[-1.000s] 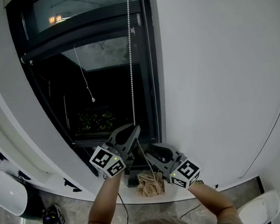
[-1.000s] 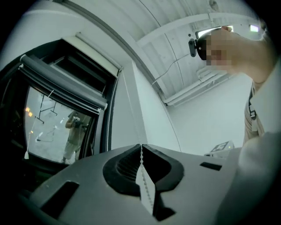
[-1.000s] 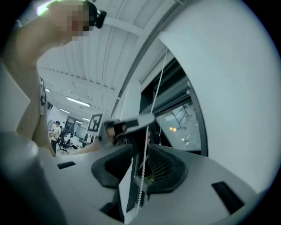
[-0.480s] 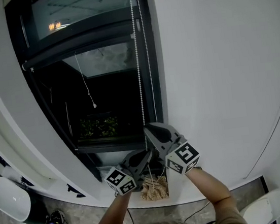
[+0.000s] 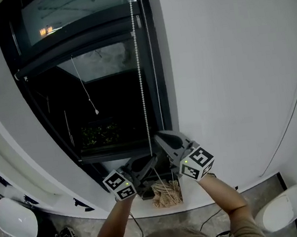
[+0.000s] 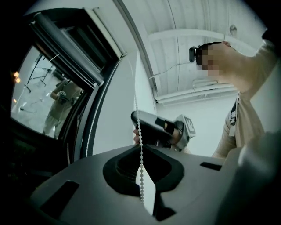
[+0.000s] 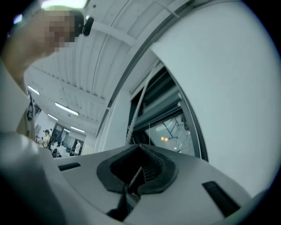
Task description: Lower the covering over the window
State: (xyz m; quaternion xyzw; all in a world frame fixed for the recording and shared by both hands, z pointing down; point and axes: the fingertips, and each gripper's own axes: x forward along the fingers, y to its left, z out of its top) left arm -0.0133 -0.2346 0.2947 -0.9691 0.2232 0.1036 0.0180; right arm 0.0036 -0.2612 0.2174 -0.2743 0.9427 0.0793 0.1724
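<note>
At the window's (image 5: pixel 110 115) right edge, a person works a white bead chain (image 5: pixel 141 83) with a gripper in each hand. The chain hangs straight down the window's right side, in front of the dark pane, from beyond the top of the head view to the window's lower right corner. The left gripper (image 5: pixel 150 162), held low at that corner, is clamped on the chain, its jaws pressed together with the beads running up between them. The right gripper (image 5: pixel 161 138), slightly higher against the window's right frame, has just been closing its jaws and now pinches a strand of the same chain. Both grippers point upward along the window. High on the window a dark horizontal bar (image 5: pixel 74 48) spans the pane, with a thin pull cord (image 5: pixel 84 88) dangling below it. This appears to be the covering's bottom rail, though the dim light leaves that unsure. Below the bar the window shows dark glass. On the sill (image 5: pixel 150 211) under the window's lower right corner lies a pale straw-coloured bundle (image 5: pixel 166 193).
</note>
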